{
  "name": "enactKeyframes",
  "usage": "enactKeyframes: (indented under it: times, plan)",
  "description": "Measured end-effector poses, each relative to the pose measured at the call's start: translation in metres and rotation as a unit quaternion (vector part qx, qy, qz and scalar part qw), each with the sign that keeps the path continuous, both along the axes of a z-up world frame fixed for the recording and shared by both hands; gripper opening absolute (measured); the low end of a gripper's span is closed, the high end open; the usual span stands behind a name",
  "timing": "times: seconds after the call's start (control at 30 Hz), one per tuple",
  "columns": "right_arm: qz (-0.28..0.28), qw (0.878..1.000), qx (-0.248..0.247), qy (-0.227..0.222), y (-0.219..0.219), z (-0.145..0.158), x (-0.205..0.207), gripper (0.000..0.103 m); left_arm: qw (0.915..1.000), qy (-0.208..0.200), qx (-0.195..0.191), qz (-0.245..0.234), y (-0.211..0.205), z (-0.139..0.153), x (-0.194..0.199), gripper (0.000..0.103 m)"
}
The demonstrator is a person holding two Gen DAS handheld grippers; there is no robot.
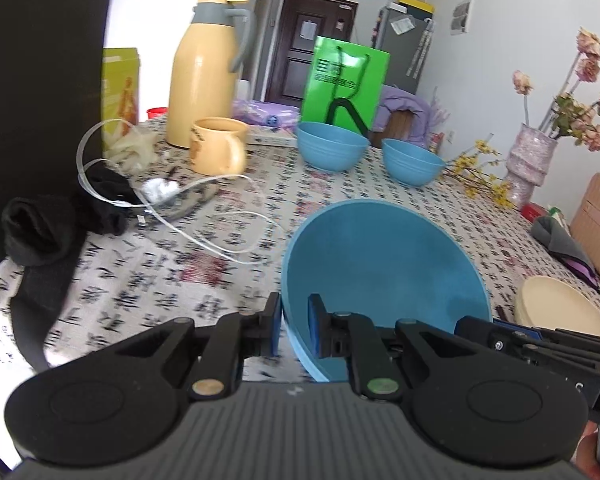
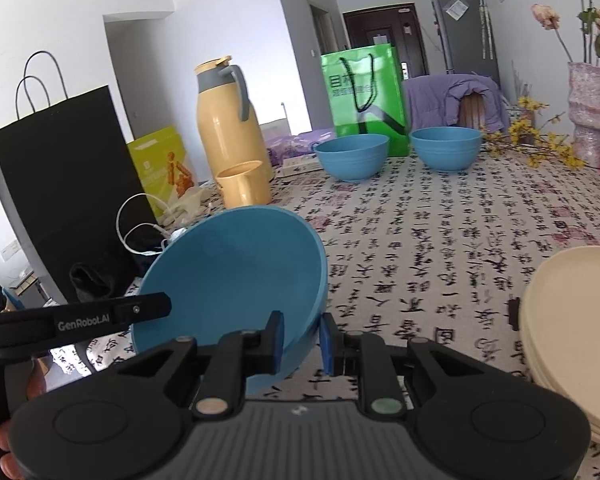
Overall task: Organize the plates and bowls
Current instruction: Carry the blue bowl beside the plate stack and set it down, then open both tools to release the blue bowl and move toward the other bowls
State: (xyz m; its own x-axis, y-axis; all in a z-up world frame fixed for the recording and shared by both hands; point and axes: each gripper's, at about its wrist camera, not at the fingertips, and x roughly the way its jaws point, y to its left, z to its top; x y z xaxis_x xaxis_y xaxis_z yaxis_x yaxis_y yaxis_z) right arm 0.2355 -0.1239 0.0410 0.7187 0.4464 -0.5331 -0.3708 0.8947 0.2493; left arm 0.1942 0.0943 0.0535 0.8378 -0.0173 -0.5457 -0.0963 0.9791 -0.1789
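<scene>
A large blue bowl (image 1: 384, 264) is held tilted above the table by both grippers. My left gripper (image 1: 294, 330) is shut on its left rim. My right gripper (image 2: 300, 338) is shut on the opposite rim of the same bowl (image 2: 236, 272); its fingers show at the bowl's right side in the left wrist view (image 1: 500, 332). Two smaller blue bowls (image 1: 332, 146) (image 1: 414, 162) stand upright at the far side of the table, also seen in the right wrist view (image 2: 352, 156) (image 2: 446, 148). A stack of cream plates (image 2: 576, 328) lies at the near right, also in the left wrist view (image 1: 560, 308).
A yellow thermos (image 1: 206, 72) and a cream mug (image 1: 218, 146) stand at the far left. A black paper bag (image 2: 64, 184), black cloth (image 1: 40, 236) and a white cable (image 1: 204, 216) are on the left. A green bag (image 1: 344, 80) stands behind the bowls. A vase with flowers (image 1: 530, 164) is at the right.
</scene>
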Motion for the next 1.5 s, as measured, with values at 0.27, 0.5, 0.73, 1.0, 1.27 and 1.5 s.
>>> enactKeyframes:
  times: [0.27,0.5,0.73,1.0,1.27,1.5]
  plan:
    - [-0.047,0.999,-0.003,-0.003,-0.045,0.000,0.000,0.019,0.9991,0.003,-0.011,-0.041,-0.044,-0.004,0.014,0.013]
    - [-0.072,0.997,-0.001,0.004,-0.075,-0.003,0.008,0.019,0.9978,0.012,-0.012,-0.064,-0.070,-0.008,0.024,0.013]
    - [-0.073,0.997,0.015,0.016,-0.085,-0.011,0.015,0.031,0.9965,0.033,-0.031,-0.070,-0.074,-0.015,0.031,0.021]
    - [-0.068,0.997,0.026,0.002,-0.088,-0.012,0.016,0.041,0.9967,-0.028,0.023,-0.073,-0.085,-0.005,0.013,0.056]
    - [-0.044,0.996,0.005,-0.073,-0.094,-0.002,-0.013,0.061,0.9892,-0.112,0.059,-0.074,-0.090,0.006,-0.032,0.097]
    - [-0.044,0.988,-0.005,-0.148,-0.102,0.001,-0.059,0.085,0.9834,-0.152,0.075,-0.064,-0.088,0.004,-0.078,0.103]
